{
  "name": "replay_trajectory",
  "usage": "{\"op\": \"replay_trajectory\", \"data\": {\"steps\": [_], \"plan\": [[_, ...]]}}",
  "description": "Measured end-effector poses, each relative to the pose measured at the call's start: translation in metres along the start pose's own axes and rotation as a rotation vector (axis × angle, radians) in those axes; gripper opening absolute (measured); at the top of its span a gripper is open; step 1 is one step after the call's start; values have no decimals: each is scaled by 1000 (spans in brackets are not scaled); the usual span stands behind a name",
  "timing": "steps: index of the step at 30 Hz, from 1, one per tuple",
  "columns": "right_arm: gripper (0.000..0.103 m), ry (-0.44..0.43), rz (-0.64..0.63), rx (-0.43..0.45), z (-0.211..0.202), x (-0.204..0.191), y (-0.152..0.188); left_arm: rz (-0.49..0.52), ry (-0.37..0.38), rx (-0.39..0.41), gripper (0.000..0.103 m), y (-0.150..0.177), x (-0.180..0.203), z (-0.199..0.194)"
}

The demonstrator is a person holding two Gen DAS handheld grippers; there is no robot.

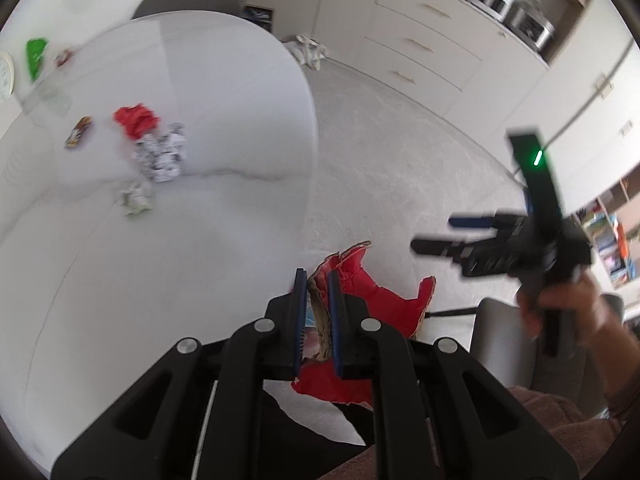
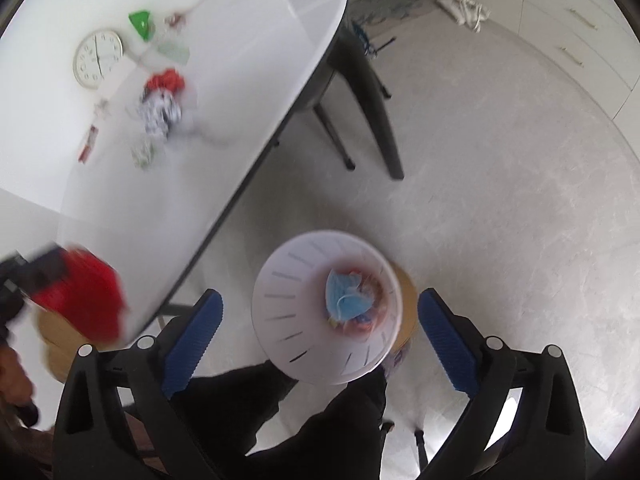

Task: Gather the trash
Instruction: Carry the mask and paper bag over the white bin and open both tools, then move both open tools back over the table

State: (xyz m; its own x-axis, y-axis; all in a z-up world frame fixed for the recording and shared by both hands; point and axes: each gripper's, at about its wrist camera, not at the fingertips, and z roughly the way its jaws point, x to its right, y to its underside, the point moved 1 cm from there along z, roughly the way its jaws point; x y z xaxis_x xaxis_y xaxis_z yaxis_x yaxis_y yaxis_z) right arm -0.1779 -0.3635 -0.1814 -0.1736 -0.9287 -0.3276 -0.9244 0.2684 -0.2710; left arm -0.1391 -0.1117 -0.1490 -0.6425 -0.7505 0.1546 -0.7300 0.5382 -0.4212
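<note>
Clenched in your left tongs (image 1: 318, 312), torn red cardboard (image 1: 372, 300) hangs past the counter (image 1: 180, 240) edge; swing it above the white bin (image 2: 280, 312) under your released right tongs (image 2: 320, 336) before letting go.

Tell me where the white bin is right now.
In the right wrist view the white bin stands on the floor, low centre, between the open right gripper's fingers and just right of the table edge.

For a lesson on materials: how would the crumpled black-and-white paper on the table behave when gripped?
The crumpled black-and-white paper is likely light and would crush under the tongs. Its wrinkled folds suggest easy grip. A push would probably slide it across the smooth table.
</note>
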Motion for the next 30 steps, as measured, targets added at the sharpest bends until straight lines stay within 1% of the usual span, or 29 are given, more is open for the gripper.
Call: {"op": "replay_trajectory", "data": {"steps": [2, 4, 6, 7, 8, 9, 11, 12, 13, 14, 18, 21, 24, 27, 30], "plan": [[98, 6, -9, 27, -17, 6, -8, 28, 3, -15, 10, 3, 16, 15], [99, 4, -18, 36, -28, 11, -12, 34, 3, -37, 11, 7, 25, 31], [99, -6, -30, 43, -36, 14, -17, 22, 5, -67, 17, 10, 29, 46], [99, -10, -35, 43, -38, 15, -19, 4, 8, -80, 34, 11, 29, 52], [99, -13, -42, 40, -38, 16, -19, -18, 0, -81, 57, 11, 28, 56], [99, -15, -47, 38, -38, 17, -20, -33, -10, -75, 62, 11, 27, 57], [99, -15, -61, 33, -38, 14, -19, -61, -20, -59, 77, 11, 25, 55], [99, -16, -65, 30, -39, 13, -18, -76, -21, -56, 81, 10, 24, 52], [99, -18, -67, 29, -39, 12, -18, -90, -25, -52, 88, 10, 22, 50], [99, -21, -67, 28, -40, 12, -17, -107, -33, -48, 91, 9, 20, 47], [99, -31, -69, 44, -48, 6, -18, -171, -69, -5, 95, 3, 9, 24], [99, -36, -80, 68, -56, -2, -19, -212, -129, 54, 95, 0, -6, 2], [99, -51, -101, 95, -64, -17, -25, -244, -174, 85, 95, -3, -23, -12], [100, -46, -128, 116, -68, -32, -31, -271, -198, 99, 95, -3, -39, -19], [100, -50, -154, 125, -67, -48, -38, -287, -224, 104, 95, -11, -58, -18]]}}
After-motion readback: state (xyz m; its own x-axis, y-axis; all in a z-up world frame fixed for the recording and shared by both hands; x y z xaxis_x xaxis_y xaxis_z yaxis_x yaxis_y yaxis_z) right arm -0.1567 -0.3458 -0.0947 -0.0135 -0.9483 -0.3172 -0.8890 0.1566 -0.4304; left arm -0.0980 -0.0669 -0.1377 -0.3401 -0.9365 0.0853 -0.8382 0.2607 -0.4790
